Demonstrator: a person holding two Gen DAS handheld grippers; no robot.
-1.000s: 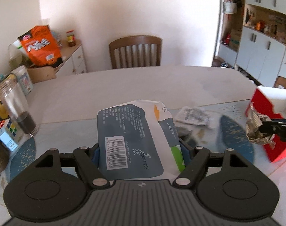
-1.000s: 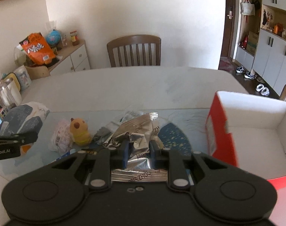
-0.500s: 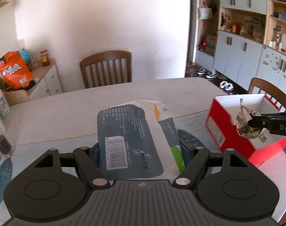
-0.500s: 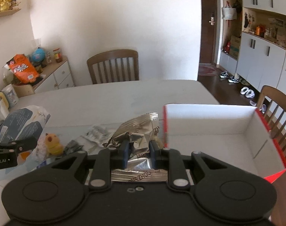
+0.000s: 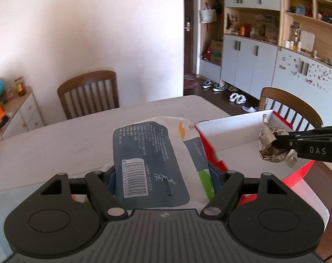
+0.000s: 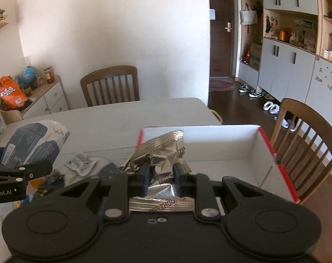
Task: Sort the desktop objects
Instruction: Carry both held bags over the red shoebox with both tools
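A: Two grippers, each with something in its jaws. The left gripper point(image 5: 163, 173) is clamped across a tissue pack point(image 5: 152, 160), blue-grey and white with a barcode label facing up; the pack sits lengthwise between the fingers and sticks out well past their tips.

B: And the right one?

A: The right gripper point(image 6: 161, 171) has its jaws nearly together, pinching a crumpled silver foil wrapper point(image 6: 159, 151). The wrapper bulges up ahead of the fingertips, and a flat strip of it lies back under them.

B: Where do they sit relative to the box?

A: The red box point(image 6: 264, 138), white inside and open on top, stands at the table's right end. In the left wrist view the right gripper reaches in from the right with the wrapper over the box's interior. The tissue pack is held above the table point(image 5: 56, 144), its far end just at the box's near left corner. Both grippers tilt downward.

B: Anything else on the table?

A: Small packets point(image 6: 80, 162) and other dark bits lie on it left of the box, below the left gripper. Two wooden chairs stand at the table, one at the far side point(image 6: 110, 85) and one by the box point(image 6: 306, 131). Grey cabinets point(image 6: 284, 65) line the right wall; a white sideboard point(image 6: 50, 100) at the left carries an orange bag point(image 6: 10, 94).
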